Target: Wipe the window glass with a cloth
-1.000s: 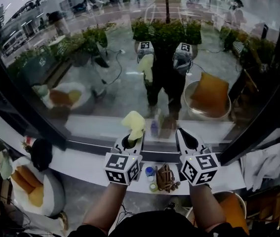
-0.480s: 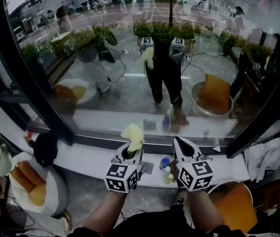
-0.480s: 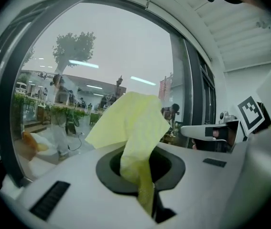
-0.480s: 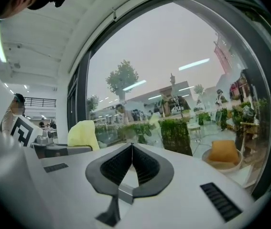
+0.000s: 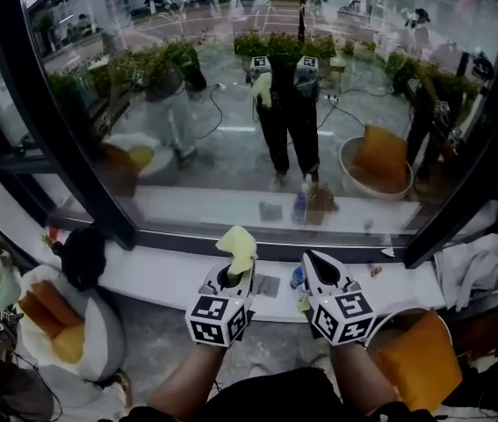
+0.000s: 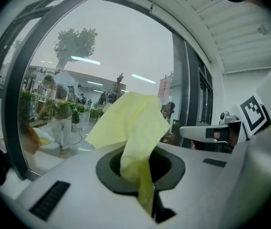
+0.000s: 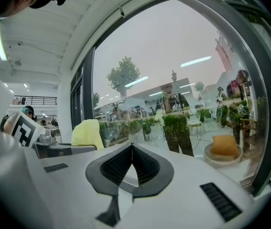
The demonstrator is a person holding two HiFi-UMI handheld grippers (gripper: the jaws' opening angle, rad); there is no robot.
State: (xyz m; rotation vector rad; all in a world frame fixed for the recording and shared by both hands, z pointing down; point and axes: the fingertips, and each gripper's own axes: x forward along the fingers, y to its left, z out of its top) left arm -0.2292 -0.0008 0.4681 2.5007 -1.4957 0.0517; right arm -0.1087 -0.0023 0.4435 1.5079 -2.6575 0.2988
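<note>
- Your left gripper (image 5: 234, 265) has its jaws clamped on the yellow cloth (image 5: 239, 241); a loose tuft stands up past the tips, toward the window glass (image 5: 363, 86)
- Your right gripper (image 5: 313, 262) has its jaws together with nothing between them; it sits just beside the left one, above the white sill (image 5: 152, 275)
- The cloth looks short of the pane, with no contact visible in the head view; both grippers are low, near the bottom rail of the frame
- Step in hand, as I judge it: the approach, with wiping not yet begun
- Next move: bring the left gripper up and forward until the tuft flattens on the glass, then sweep; keep the hard jaw tips off the pane
</note>
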